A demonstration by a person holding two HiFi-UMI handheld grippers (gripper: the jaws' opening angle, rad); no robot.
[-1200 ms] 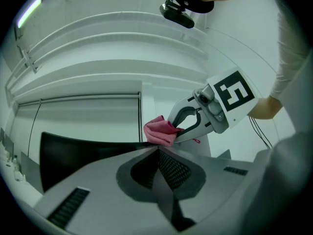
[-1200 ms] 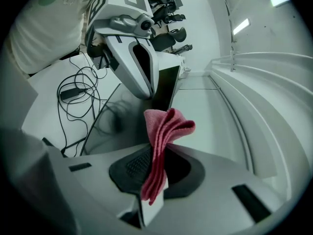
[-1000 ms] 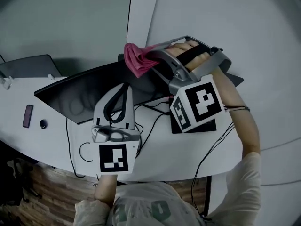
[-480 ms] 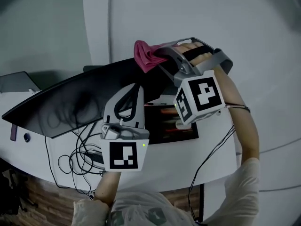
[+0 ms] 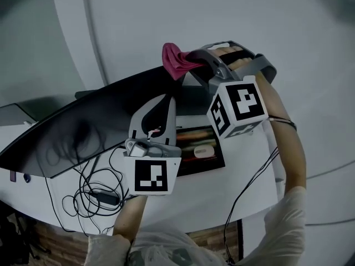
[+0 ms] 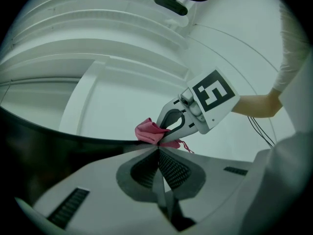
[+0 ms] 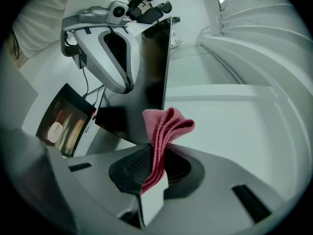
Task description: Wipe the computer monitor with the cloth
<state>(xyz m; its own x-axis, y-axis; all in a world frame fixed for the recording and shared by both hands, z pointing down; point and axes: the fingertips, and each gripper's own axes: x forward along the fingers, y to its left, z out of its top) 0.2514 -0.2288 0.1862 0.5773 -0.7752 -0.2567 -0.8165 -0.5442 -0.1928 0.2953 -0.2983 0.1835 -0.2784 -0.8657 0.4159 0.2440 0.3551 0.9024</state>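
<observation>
Cloth point(image 7: 166, 126) | clamped in R gripper point(image 5: 191, 59) by monitor point(image 5: 100, 123) top | L gripper point(image 6: 158, 152) closed, empty

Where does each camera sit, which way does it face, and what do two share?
Head view: on the person's head, facing down at the monitor; left gripper, right gripper, forearms show.
Left gripper view: on that gripper, along its shut jaws toward the right gripper; a sleeve shows.
Right gripper view: on that gripper, along jaws clamping the cloth, past the monitor's edge; left gripper shows.
All share the cloth.
</observation>
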